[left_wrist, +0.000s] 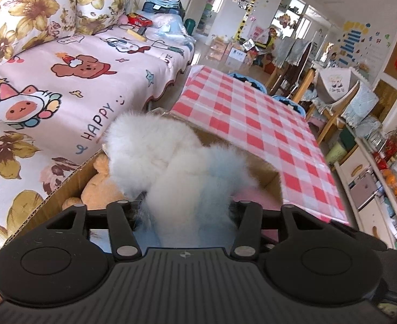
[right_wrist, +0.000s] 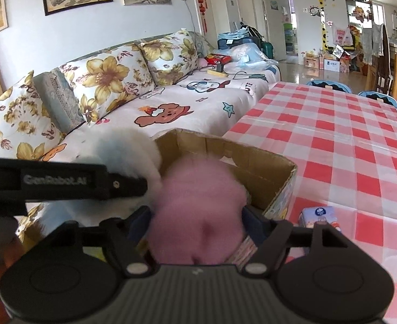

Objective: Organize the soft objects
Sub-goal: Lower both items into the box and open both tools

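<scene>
A fluffy white and pale-blue plush [left_wrist: 155, 148] hangs over an open cardboard box [left_wrist: 63, 189]. My left gripper [left_wrist: 184, 205] is shut on its lower part, and the fluff hides the fingertips. A beige plush [left_wrist: 98, 189] lies inside the box. In the right wrist view a round pink plush [right_wrist: 198, 202] sits blurred between the jaws of my right gripper [right_wrist: 197, 216], over the box [right_wrist: 266, 172]. It looks round and unpinched, so these jaws stand open around it. The left gripper's finger [right_wrist: 90, 183] and the white plush [right_wrist: 128, 148] show at the left.
The box stands at the near corner of a table with a red-checked cloth [right_wrist: 333, 135]. A small blue tissue pack [right_wrist: 320, 216] lies beside the box. A sofa [left_wrist: 63, 81] with cartoon cover and flowered cushions runs along the left. Chairs stand at the table's far side.
</scene>
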{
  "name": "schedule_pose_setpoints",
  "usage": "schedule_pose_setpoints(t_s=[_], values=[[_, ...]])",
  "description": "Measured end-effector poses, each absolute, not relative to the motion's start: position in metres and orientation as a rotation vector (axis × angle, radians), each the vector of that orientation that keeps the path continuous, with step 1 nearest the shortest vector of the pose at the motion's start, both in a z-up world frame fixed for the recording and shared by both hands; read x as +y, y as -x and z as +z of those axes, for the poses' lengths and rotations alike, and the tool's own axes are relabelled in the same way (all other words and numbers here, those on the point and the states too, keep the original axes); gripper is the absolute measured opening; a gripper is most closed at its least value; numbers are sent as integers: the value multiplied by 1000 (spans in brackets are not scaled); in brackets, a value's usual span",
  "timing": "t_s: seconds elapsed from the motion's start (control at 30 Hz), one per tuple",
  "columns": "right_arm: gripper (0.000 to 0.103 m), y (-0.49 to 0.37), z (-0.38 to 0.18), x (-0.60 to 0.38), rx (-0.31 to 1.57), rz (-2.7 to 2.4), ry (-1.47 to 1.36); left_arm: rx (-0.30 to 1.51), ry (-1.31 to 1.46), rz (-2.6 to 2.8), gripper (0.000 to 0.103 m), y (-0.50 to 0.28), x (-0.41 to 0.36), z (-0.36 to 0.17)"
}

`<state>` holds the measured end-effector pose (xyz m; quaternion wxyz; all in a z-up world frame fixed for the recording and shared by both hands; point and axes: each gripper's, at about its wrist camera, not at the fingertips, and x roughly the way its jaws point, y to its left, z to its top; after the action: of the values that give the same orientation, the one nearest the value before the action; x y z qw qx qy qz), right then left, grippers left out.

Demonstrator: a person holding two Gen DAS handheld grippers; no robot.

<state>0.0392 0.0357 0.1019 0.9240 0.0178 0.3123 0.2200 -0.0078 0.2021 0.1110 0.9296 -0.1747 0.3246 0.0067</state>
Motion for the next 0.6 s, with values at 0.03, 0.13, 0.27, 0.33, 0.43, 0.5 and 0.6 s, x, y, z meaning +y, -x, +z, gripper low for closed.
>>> schedule_pose_setpoints(t_s=[0.03, 0.13, 0.27, 0.33, 0.43, 0.5, 0.6], values=[[78, -38, 103, 35, 636, 450, -34, 664, 352, 15, 69, 8, 201, 112], [86, -35, 107, 31, 628, 436, -40, 643, 328, 15, 84, 11, 199, 117], [88, -27, 113, 20, 604, 407, -54, 617, 299, 9, 90, 16, 197, 122], [89, -23, 117, 12, 590, 390, -71, 609, 297, 9, 92, 18, 196, 123], [92, -18, 122, -2, 571, 357, -102, 595, 279, 13, 97, 21, 193, 124], [94, -14, 125, -11, 558, 331, -116, 589, 271, 13, 98, 21, 189, 124], [95, -11, 125, -22, 551, 302, -128, 583, 262, 9, 99, 20, 183, 123]])
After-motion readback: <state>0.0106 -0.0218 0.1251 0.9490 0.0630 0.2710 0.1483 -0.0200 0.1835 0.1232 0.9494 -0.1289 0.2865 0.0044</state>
